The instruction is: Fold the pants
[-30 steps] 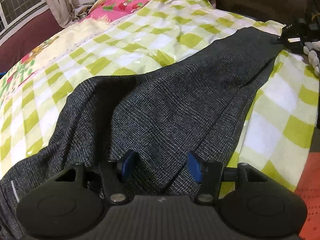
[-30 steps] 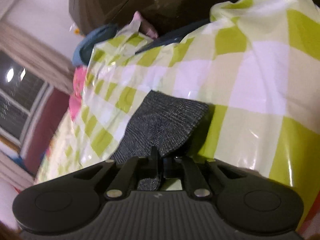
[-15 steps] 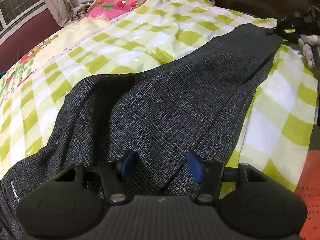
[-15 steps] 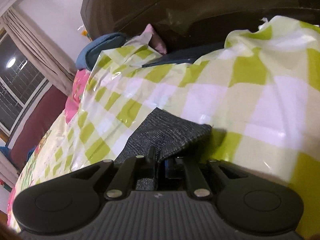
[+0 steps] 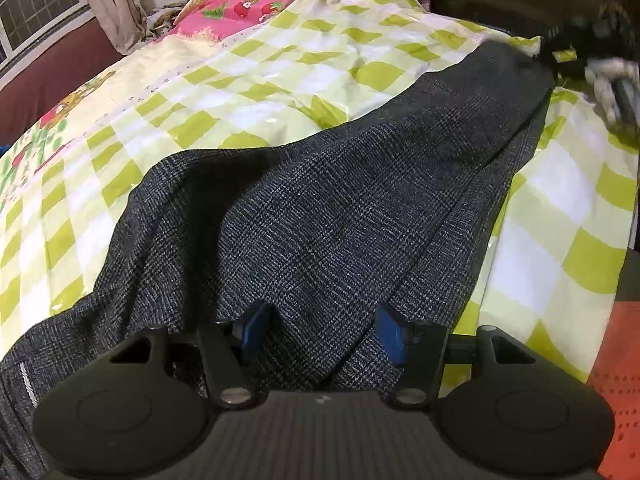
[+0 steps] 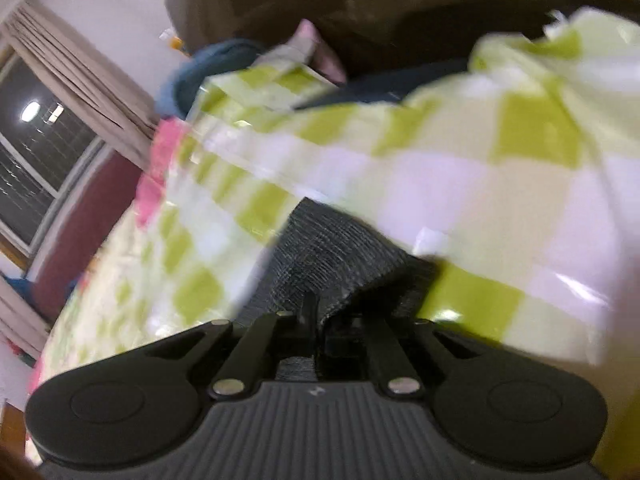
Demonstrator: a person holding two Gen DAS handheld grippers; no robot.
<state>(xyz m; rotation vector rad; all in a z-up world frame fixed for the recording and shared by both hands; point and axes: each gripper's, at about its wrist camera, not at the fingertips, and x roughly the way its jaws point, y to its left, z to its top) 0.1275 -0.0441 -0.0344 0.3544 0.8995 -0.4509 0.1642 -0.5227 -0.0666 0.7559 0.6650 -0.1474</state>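
1. Left gripper (image 5: 322,330): jaws apart over a raised ridge of the pants (image 5: 320,208), apparently to anchor that end; no pinch yet.
2. Pants lie lengthwise across the checked bedsheet (image 5: 280,64).
3. Right gripper (image 6: 320,320): clamped on the far hem, presumably ready for folding it over.

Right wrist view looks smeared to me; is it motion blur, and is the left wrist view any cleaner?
Right wrist view: yes, motion blur streaks the checked sheet and window, though the pants hem at the right tool stays readable. Left wrist view: sharp across the pants, with glare patches on the sheet and blur only at the far right corner; both bend at the edges.
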